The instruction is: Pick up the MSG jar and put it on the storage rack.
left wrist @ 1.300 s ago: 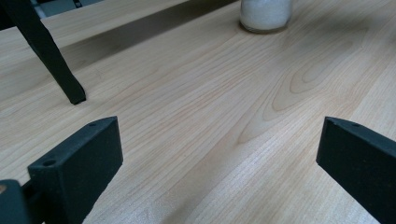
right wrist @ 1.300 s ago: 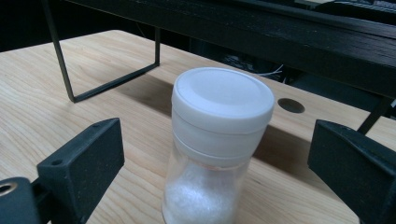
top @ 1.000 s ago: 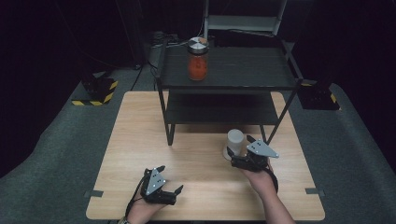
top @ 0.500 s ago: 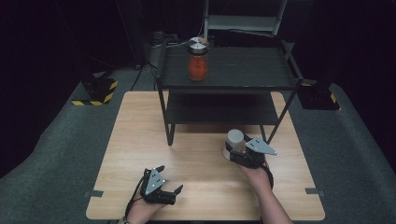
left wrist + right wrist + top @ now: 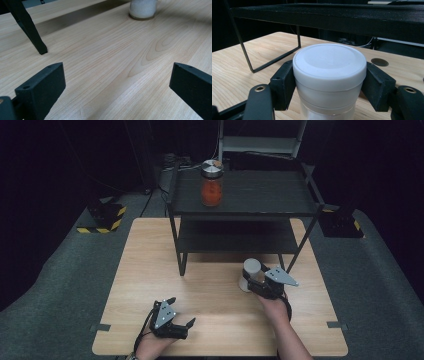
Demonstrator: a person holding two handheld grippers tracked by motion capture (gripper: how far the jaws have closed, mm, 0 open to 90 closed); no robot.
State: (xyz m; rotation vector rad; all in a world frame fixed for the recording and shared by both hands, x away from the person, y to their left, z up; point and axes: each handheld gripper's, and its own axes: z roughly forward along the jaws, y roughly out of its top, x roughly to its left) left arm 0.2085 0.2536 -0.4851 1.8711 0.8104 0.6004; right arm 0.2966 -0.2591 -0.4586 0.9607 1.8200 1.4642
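On the left of the pale wooden worktop (image 5: 150,270), near its front edge, the left gripper (image 5: 176,318) is seen resting low, its jaws spread wide with bare wood between them; in the left gripper view the white jar is seen well apart from it, far ahead across the worktop. Further along, a black two-tier metal shelf (image 5: 250,210) is set on the back half of the worktop, and a glass jar of orange contents with a silver lid (image 5: 211,182) is stood upright on its top tier. To the right, just in front of the shelf's lower tier, a translucent white plastic jar with a white screw lid (image 5: 250,274) is stood upright on the worktop. It is pinched by the right gripper (image 5: 329,83), whose jaws have just been closing and are now pressed against both sides of the jar below the lid.
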